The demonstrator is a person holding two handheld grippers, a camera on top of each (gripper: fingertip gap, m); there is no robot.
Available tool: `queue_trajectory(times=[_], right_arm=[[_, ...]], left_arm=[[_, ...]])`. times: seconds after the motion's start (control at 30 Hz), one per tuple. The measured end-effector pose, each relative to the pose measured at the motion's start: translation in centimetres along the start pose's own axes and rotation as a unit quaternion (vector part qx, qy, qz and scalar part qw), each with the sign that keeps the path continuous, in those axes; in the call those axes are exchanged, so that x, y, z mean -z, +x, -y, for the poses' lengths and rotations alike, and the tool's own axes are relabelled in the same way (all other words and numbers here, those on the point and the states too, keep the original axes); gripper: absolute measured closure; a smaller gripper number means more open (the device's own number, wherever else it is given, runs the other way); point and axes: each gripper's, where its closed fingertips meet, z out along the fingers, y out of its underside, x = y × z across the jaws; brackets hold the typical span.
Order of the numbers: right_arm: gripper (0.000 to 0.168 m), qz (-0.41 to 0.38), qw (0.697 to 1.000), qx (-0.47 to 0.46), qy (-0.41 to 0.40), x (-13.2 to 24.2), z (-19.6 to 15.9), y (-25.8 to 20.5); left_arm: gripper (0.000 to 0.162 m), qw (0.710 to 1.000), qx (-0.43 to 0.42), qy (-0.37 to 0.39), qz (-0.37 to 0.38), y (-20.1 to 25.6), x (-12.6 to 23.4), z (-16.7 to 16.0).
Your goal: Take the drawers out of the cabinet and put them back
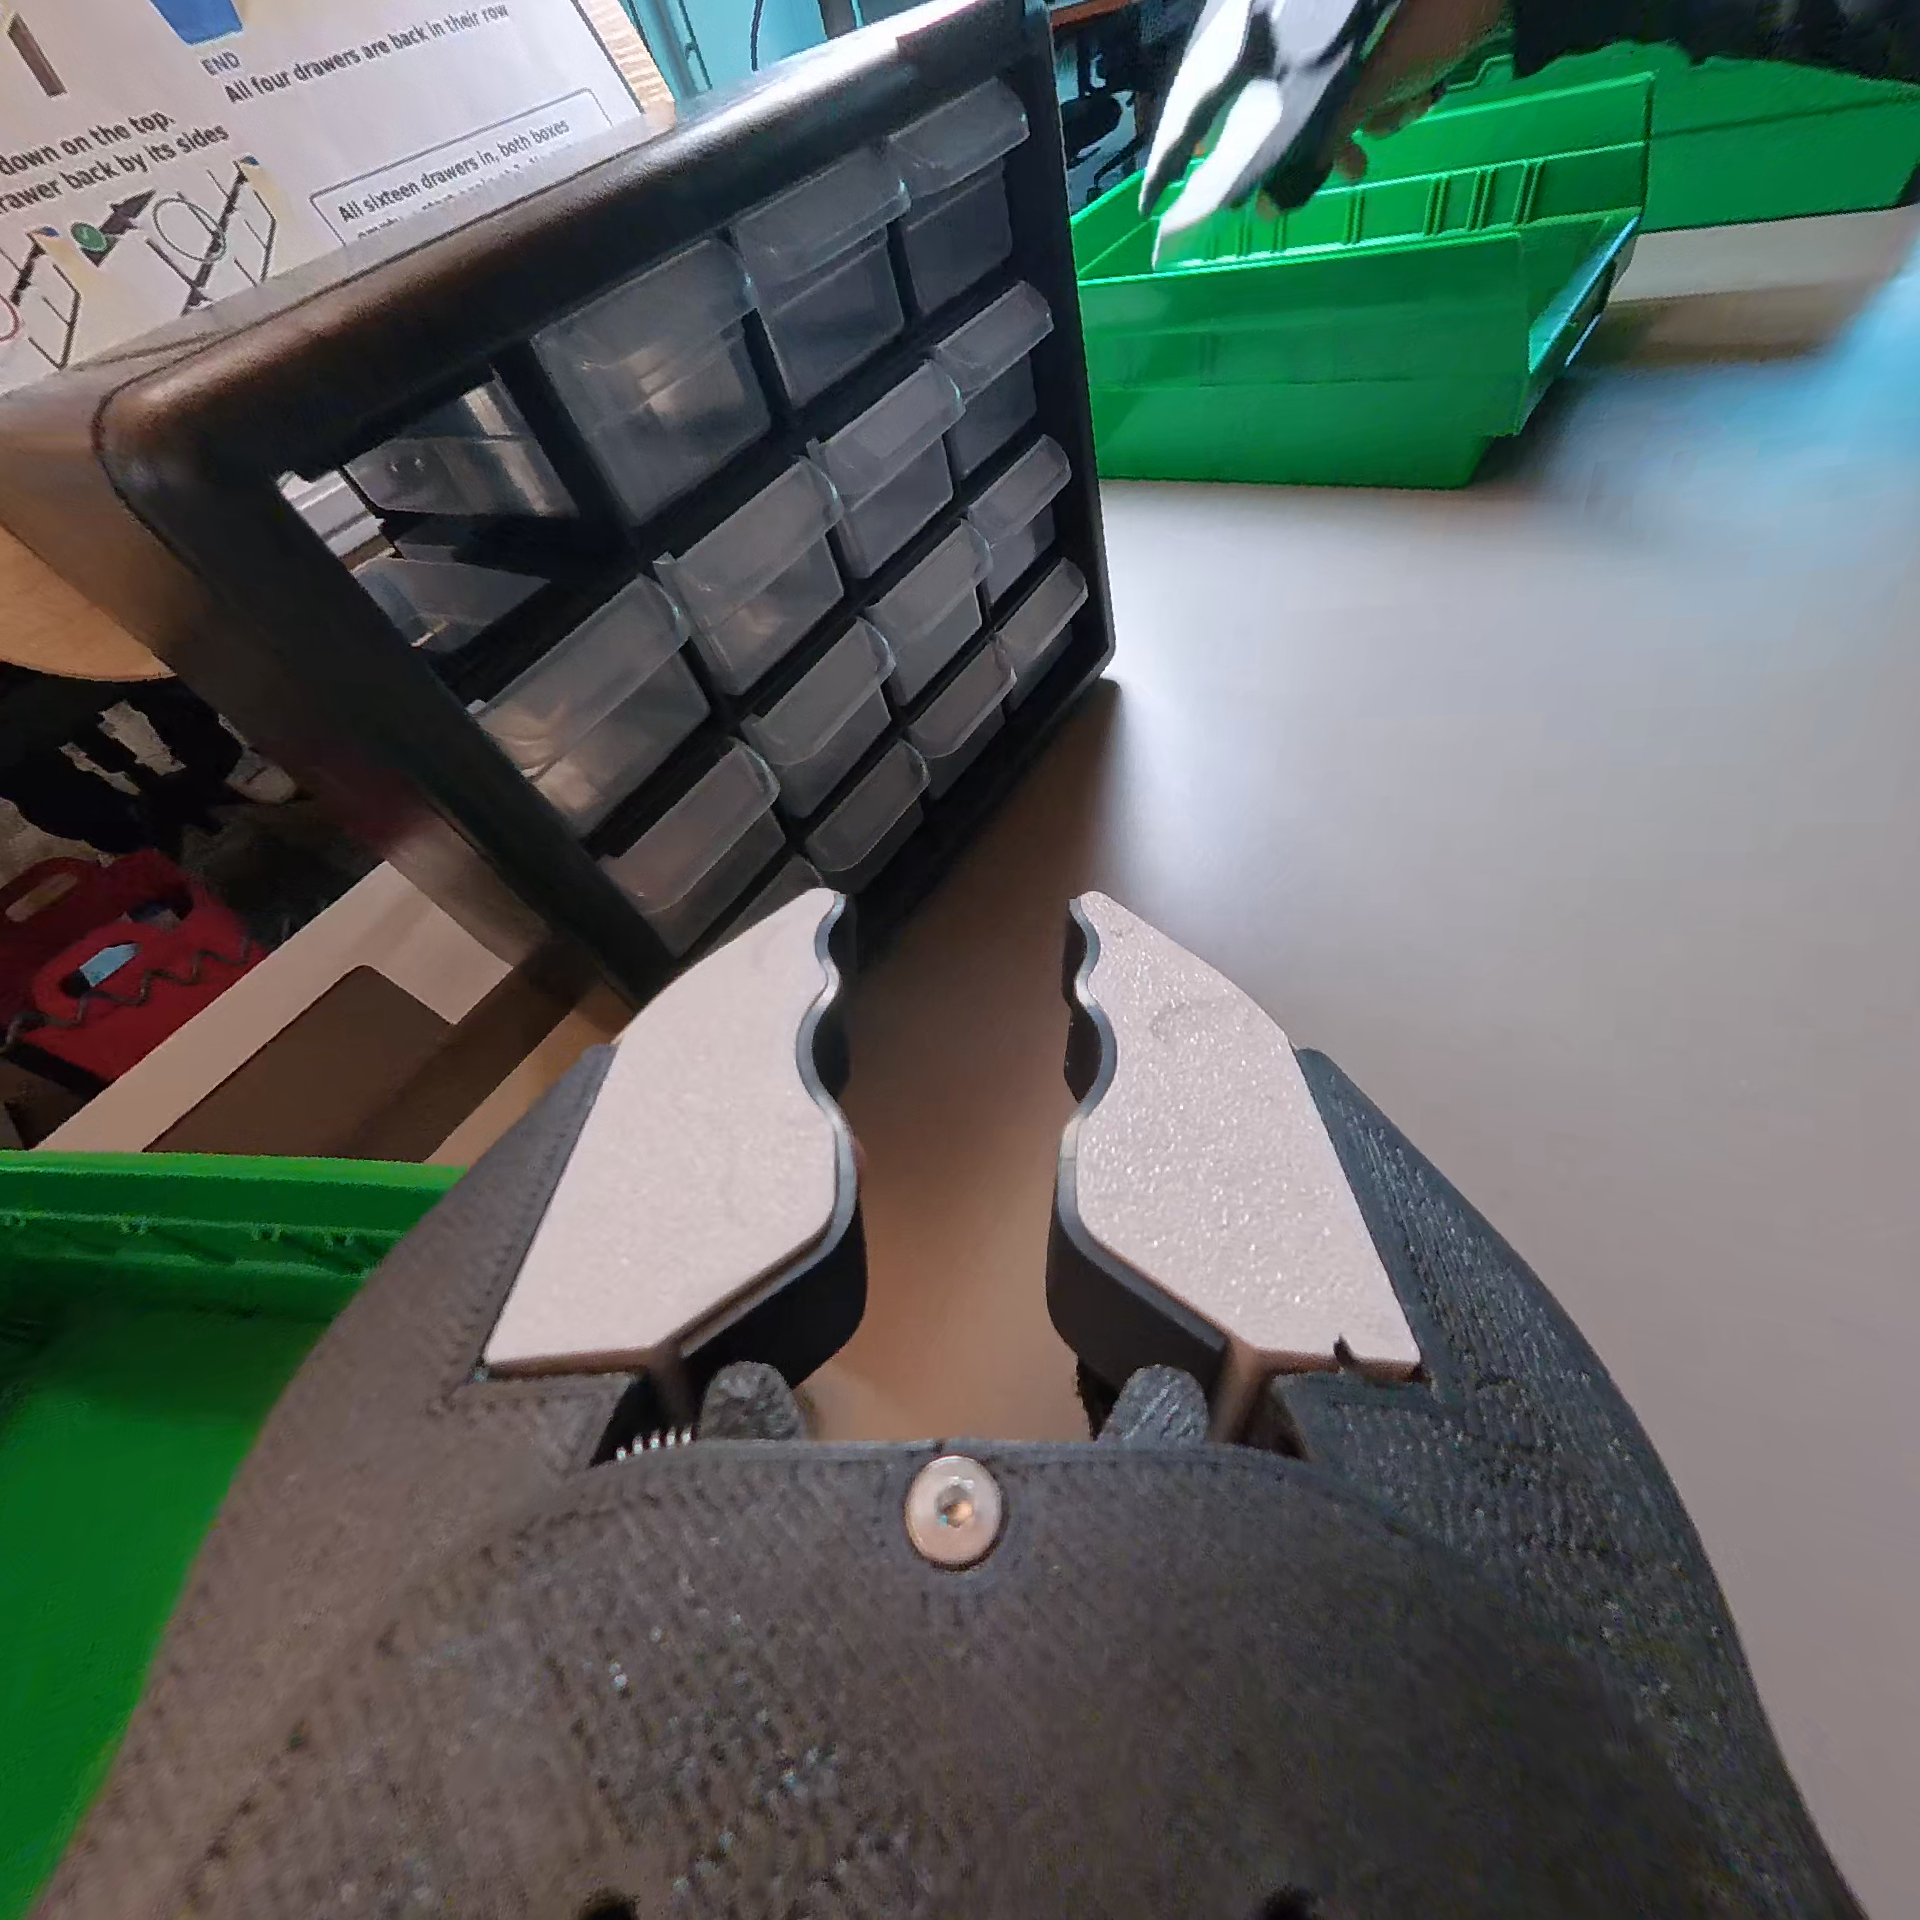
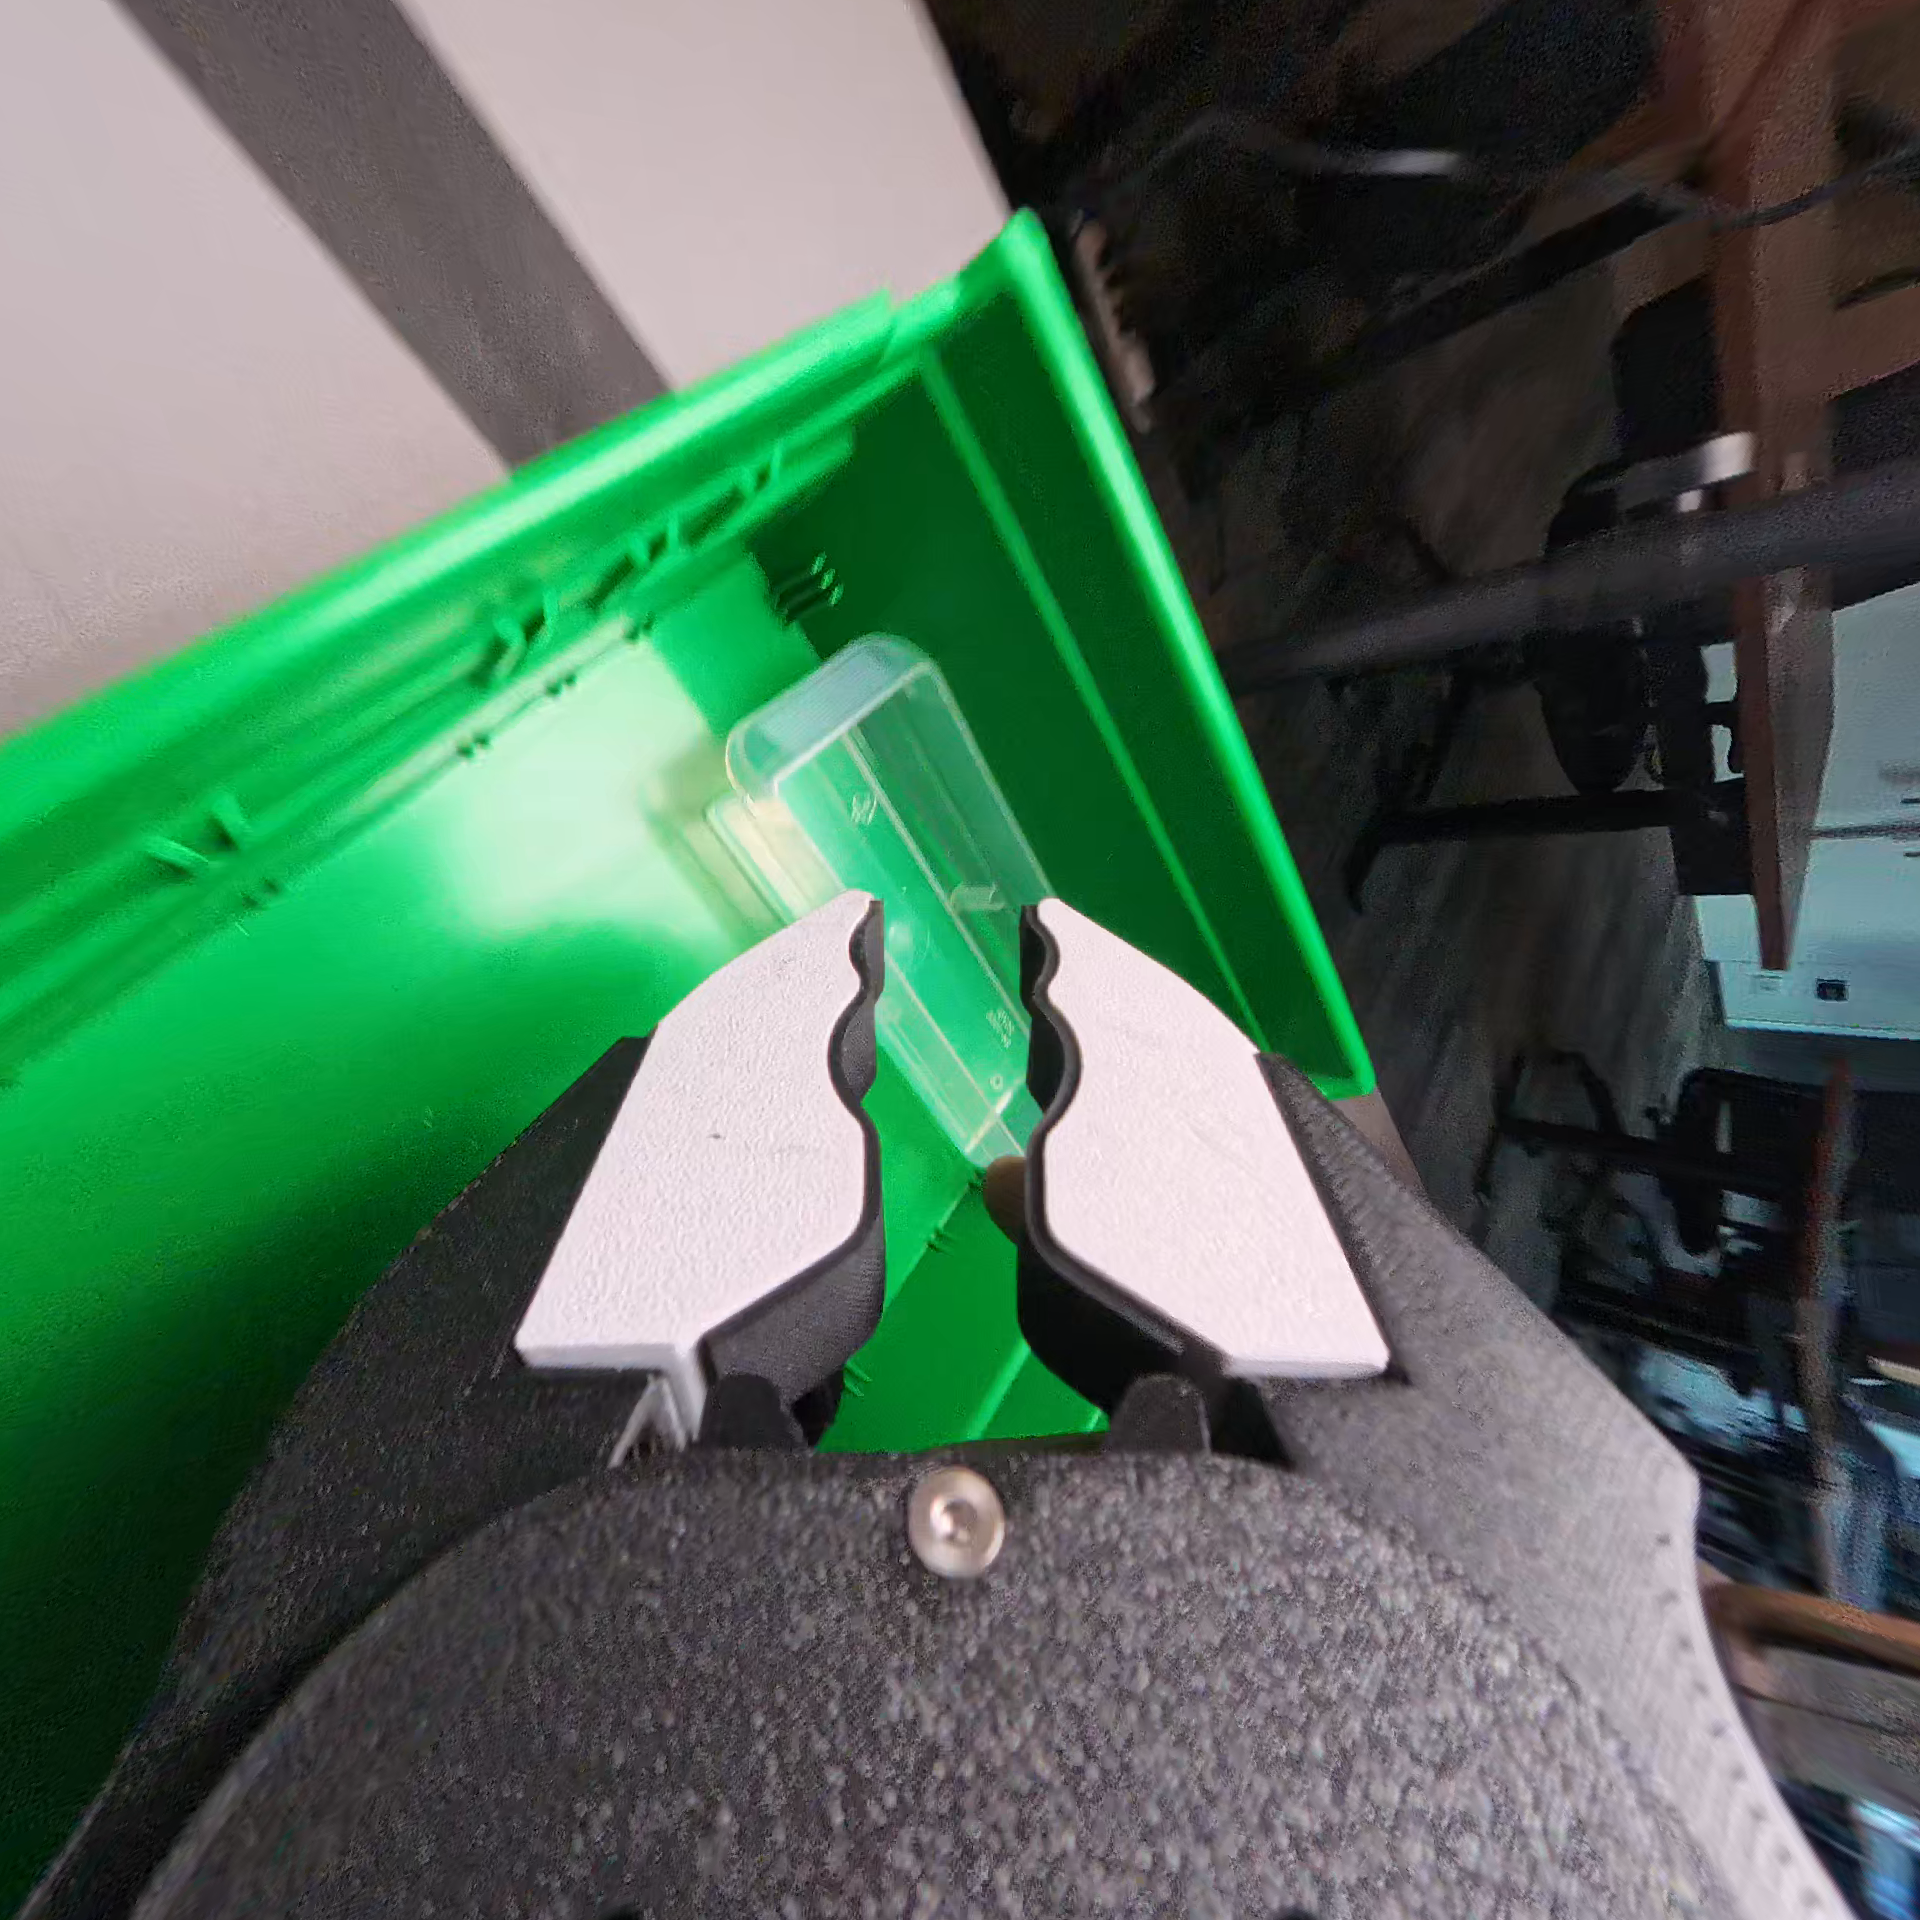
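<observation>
A black cabinet (image 1: 343, 644) with several clear drawers (image 1: 665, 384) stands on the table ahead of my left gripper (image 1: 961, 925). That gripper is open and empty, a short way in front of the cabinet's bottom row. The two upper drawers in the left column (image 1: 457, 468) sit deeper and look askew. My right gripper (image 2: 951, 920) is open inside a green bin (image 2: 312, 987), just above a clear drawer (image 2: 894, 790) that lies against the bin's wall. The right gripper also shows blurred in the left wrist view (image 1: 1216, 156), over the green bin (image 1: 1351, 343) to the right of the cabinet.
A second green bin (image 1: 156, 1351) sits at the lower left beside my left gripper. A printed instruction sheet (image 1: 260, 135) stands behind the cabinet. The grey table (image 1: 1507, 831) stretches right of the cabinet. Chairs and dark furniture (image 2: 1662, 727) lie beyond the table edge.
</observation>
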Motion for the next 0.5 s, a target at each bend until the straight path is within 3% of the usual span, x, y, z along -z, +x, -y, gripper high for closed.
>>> queue_trajectory(times=[0.1, 0.2, 0.27, 0.37, 0.43, 0.5], right_arm=[[0.137, -0.035, 0.985, -0.098, 0.139, 5.7, 4.9, 1.6], [0.127, -0.034, 0.961, -0.124, 0.245, 11.9, 10.0, -0.1], [0.132, -0.034, 0.954, -0.097, 0.281, 15.1, 12.9, -2.9], [0.157, -0.053, 0.939, -0.029, 0.337, 18.9, 17.2, -8.0], [0.168, -0.055, 0.934, 0.015, 0.352, 19.9, 19.8, -11.9], [0.167, -0.087, 0.927, 0.073, 0.357, 20.1, 22.1, -15.3]], left_arm=[[0.123, 1.0, 0.002, 0.003, 0.006, -0.5, 0.1, 0.3], [0.124, 1.0, 0.015, 0.017, 0.012, -1.1, 0.2, 1.3], [0.125, 0.999, 0.022, 0.026, 0.023, -1.8, 0.2, 2.3], [0.13, 0.998, 0.013, 0.026, 0.059, -3.7, 0.1, 4.1], [0.138, 0.996, -0.007, 0.015, 0.093, -5.4, -0.2, 5.4], [0.147, 0.992, -0.024, -0.009, 0.125, -7.1, -0.7, 6.7]])
